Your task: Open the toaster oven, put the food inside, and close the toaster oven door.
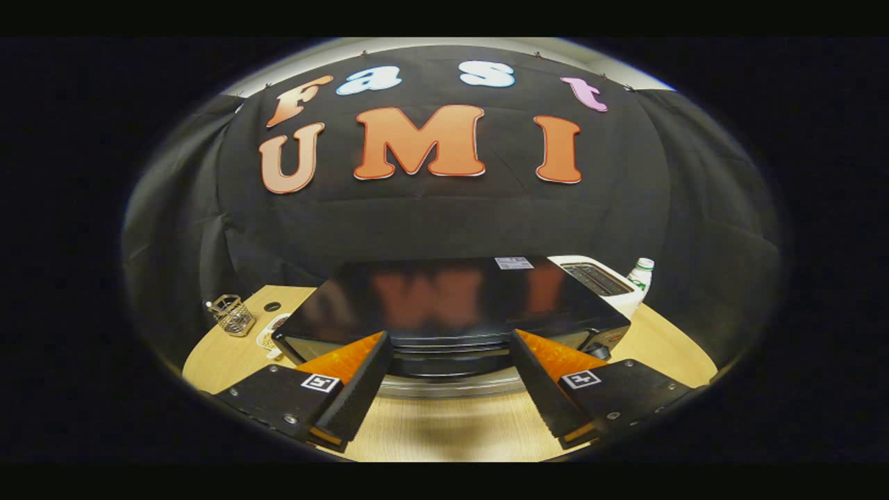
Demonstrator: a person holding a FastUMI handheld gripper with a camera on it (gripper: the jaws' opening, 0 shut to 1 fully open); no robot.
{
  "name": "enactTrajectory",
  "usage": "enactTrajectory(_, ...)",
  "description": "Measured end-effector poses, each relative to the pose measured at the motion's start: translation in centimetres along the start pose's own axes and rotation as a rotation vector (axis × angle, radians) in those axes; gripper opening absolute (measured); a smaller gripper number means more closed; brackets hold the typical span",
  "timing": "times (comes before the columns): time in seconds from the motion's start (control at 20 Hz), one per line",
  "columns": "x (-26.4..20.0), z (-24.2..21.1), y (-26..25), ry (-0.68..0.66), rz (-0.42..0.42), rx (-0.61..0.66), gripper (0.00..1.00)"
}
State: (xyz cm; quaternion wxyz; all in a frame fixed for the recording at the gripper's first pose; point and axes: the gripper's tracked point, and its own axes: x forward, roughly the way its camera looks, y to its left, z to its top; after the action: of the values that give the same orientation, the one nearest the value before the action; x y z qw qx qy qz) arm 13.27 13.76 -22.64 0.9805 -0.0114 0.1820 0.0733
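A black toaster oven (451,305) stands on the wooden table, seen from above its glossy top. Its door handle (451,349) runs along the upper front edge, right at my fingertips. My gripper (451,344) is open, its two fingers spread wide with the handle and the door's top edge between them. Neither finger touches the oven as far as I can see. A plate with pale food (267,337) peeks out beside the oven's left front corner, mostly hidden by the left finger.
A white slot toaster (597,278) sits behind the oven on the right, with a white bottle (640,274) beside it. A small wire basket (233,314) stands on the table (444,430) at the left, near a round hole.
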Motion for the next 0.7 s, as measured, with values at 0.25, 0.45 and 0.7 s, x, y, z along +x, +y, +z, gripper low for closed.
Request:
enactTrajectory(0.25, -0.5, -0.4, 0.1, 0.037, 0.01, -0.011, 1.0)
enactTrajectory(0.45, -3.5, -2.5, -0.3, 0.058, 0.024, -0.006, 1.0)
enactTrajectory(0.7, -6.1, -5.6, -0.6, 0.093, 0.031, -0.005, 1.0)
